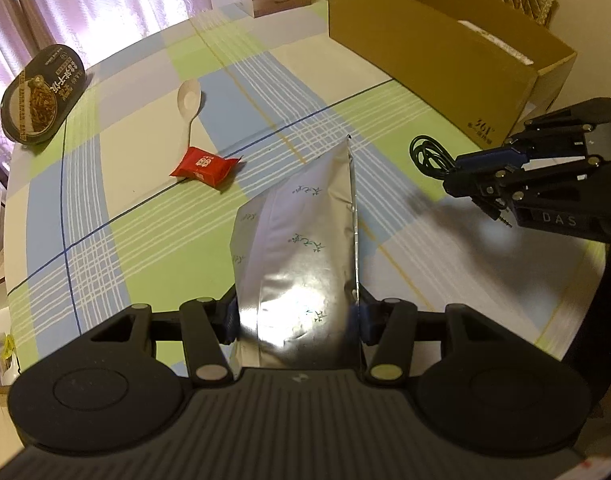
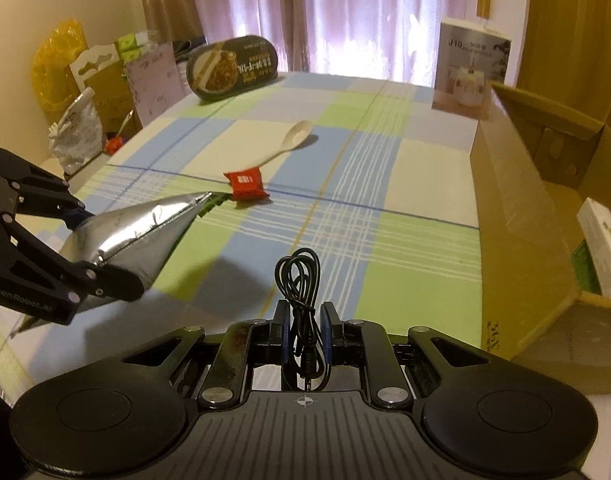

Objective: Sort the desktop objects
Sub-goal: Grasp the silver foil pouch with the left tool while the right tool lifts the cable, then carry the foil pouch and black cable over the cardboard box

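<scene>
My left gripper [image 1: 297,320] is shut on a silver foil pouch [image 1: 301,248], which it holds above the checked tablecloth [image 1: 125,240]. The right wrist view shows the same pouch [image 2: 145,228] at the left, tip pointing right, clamped in the left gripper [image 2: 97,244]. My right gripper [image 2: 305,332] is shut on a coiled black cable [image 2: 299,276] whose jack plug hangs down between the fingers. In the left wrist view that gripper [image 1: 461,174] is at the right with the cable [image 1: 429,156] looped out of it. A red snack packet [image 1: 205,166] [image 2: 246,184] lies mid-table on the handle of a white spoon [image 1: 190,100] [image 2: 293,140].
An open cardboard box [image 1: 425,60] [image 2: 517,216] stands along the table's right side, with a white-and-green carton [image 2: 601,248] inside. A dark oval meal bowl [image 1: 41,94] [image 2: 231,68] leans at the far edge. A white product box [image 2: 469,72] stands at the back. Bags clutter the floor beyond.
</scene>
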Tool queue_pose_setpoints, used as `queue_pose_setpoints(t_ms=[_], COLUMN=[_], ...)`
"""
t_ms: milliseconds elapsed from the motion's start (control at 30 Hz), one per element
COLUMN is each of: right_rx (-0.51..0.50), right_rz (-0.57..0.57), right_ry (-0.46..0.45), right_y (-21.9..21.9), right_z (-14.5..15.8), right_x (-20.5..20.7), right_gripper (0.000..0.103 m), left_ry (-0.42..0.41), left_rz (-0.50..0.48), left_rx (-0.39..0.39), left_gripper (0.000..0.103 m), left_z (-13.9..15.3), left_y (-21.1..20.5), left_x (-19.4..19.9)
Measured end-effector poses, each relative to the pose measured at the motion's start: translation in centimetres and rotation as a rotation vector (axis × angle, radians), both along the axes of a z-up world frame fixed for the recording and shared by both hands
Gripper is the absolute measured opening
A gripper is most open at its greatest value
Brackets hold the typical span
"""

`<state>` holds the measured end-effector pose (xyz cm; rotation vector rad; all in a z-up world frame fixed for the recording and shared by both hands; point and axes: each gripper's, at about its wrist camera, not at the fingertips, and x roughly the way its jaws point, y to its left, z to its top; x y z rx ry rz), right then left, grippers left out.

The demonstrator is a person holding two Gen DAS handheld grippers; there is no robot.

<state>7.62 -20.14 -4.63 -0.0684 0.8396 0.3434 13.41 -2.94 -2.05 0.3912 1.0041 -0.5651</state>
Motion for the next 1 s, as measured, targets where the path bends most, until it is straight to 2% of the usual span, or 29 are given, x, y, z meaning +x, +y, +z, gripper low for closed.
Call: queue_pose_setpoints(t_ms=[633,1000], right_rx=[0.016,0.017], right_rz=[-0.048,-0.127], right_ry=[-0.080,-0.150], right_y=[-2.3,-6.6], right_z=[4.6,7.8], right_x=[-2.9,-3.5], right_gripper=[0.012,0.012], left_ry=[-0.033,-0.040], left_rz=[0.011,0.025], left_rx=[-0.051,-0.128], left_gripper=[0.048,0.048], left_z=[3.8,6.5], left_y=[-2.3,-7.0], left_x=[-3.0,-2.7])
